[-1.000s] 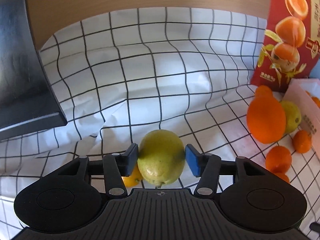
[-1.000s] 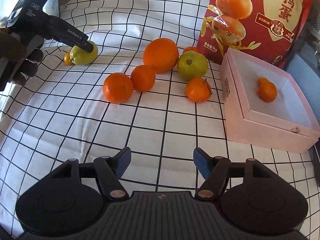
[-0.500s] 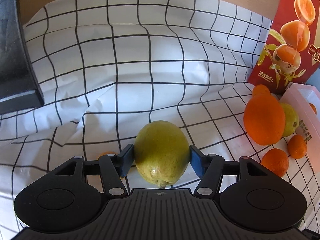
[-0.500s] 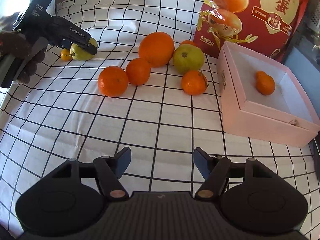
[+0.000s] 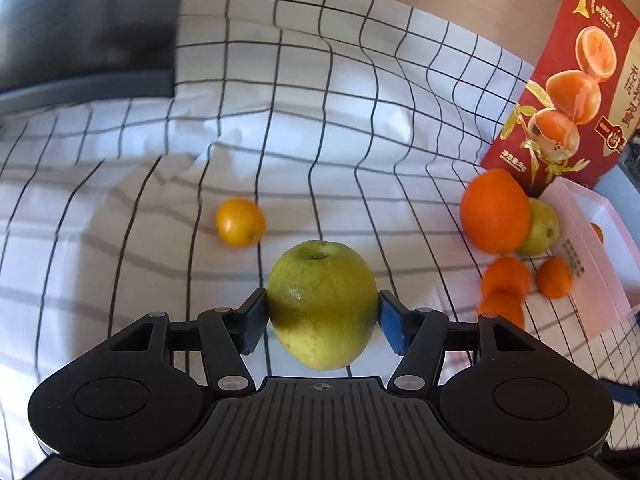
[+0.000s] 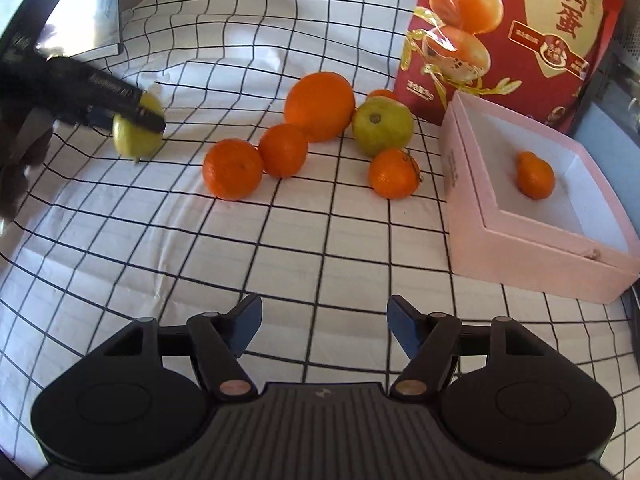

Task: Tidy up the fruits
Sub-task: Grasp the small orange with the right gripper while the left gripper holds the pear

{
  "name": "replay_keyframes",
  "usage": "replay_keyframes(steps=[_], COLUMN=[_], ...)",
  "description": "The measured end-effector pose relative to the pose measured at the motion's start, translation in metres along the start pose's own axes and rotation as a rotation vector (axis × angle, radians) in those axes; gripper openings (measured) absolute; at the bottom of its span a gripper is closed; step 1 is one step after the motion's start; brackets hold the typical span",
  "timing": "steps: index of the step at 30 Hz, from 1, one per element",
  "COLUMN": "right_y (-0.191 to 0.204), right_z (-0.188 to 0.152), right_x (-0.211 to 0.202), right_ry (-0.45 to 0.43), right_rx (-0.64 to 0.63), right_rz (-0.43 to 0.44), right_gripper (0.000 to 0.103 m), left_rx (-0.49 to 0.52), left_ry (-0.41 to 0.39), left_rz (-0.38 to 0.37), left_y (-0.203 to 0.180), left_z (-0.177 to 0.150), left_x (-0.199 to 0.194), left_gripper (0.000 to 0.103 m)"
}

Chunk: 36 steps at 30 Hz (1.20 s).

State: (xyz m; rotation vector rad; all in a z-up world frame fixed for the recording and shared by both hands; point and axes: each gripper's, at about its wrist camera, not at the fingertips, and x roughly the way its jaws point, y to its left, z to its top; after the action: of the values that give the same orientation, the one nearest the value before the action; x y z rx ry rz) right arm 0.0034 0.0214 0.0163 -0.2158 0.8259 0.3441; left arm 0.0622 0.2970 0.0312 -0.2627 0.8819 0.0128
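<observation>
Fruits sit scattered on the checked cloth (image 6: 320,240) over the desk. Farthest left, the left tongs (image 5: 322,320) are clenched on a green fruit (image 5: 322,312), held clear of the cloth, with a tiny orange one (image 5: 240,222) ahead and to their left. The pads (image 5: 252,320) pinch only its rounded flanks, so a quick swing could roll it loose. Ahead of the right tongs (image 6: 324,326), which gape with nothing between them, lie the clustered oranges (image 6: 320,106) and another green fruit (image 6: 382,126). Farther right, the pink box (image 6: 520,248) holds one small orange (image 6: 535,175); its raised wall could clip a low-carried fruit.
</observation>
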Motion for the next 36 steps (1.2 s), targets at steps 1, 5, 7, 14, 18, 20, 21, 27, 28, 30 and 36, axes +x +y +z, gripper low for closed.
replay_keyframes(steps=[1, 5, 7, 14, 18, 20, 21, 27, 28, 30, 36], right_y=[0.001, 0.007, 0.010, 0.024, 0.041, 0.053, 0.060, 0.121, 0.133, 0.154, 0.197], right_z=[0.001, 0.007, 0.009, 0.024, 0.051, 0.071, 0.082, 0.150, 0.159, 0.174, 0.195], right_x=[0.001, 0.002, 0.002, 0.004, 0.009, 0.014, 0.018, 0.064, 0.075, 0.094, 0.135], right_ry=[-0.002, -0.010, -0.016, -0.050, -0.089, -0.104, -0.105, -0.071, -0.053, -0.038, 0.003], right_rx=[0.000, -0.010, -0.023, -0.088, -0.155, -0.188, -0.203, -0.328, -0.346, -0.378, -0.404], right_rz=[0.005, 0.024, 0.037, 0.084, 0.161, 0.216, 0.240, 0.321, 0.336, 0.338, 0.312], right_gripper=[0.070, 0.070, 0.070, 0.070, 0.065, 0.060, 0.060, 0.046, 0.046, 0.046, 0.046], left_rx=[-0.010, -0.052, -0.070, -0.113, -0.124, -0.181, -0.206, -0.241, -0.240, -0.247, -0.270], left_ry=[0.001, 0.014, 0.020, 0.009, 0.002, 0.019, 0.006, -0.001, 0.000, 0.000, -0.009], left_rz=[0.005, -0.006, -0.007, 0.065, 0.098, 0.070, 0.058, 0.050, 0.051, 0.048, 0.043], left_y=[0.000, -0.001, -0.002, 0.000, 0.004, 0.013, 0.018, 0.023, 0.022, 0.023, 0.025], left_z=[-0.005, -0.024, -0.033, -0.059, -0.077, -0.086, -0.089, -0.091, -0.091, -0.091, -0.093], left_x=[-0.004, -0.020, -0.028, -0.061, -0.076, -0.079, -0.081, -0.083, -0.083, -0.083, -0.083], left_gripper=[0.064, 0.064, 0.064, 0.064, 0.064, 0.065, 0.064, 0.064, 0.064, 0.064, 0.064])
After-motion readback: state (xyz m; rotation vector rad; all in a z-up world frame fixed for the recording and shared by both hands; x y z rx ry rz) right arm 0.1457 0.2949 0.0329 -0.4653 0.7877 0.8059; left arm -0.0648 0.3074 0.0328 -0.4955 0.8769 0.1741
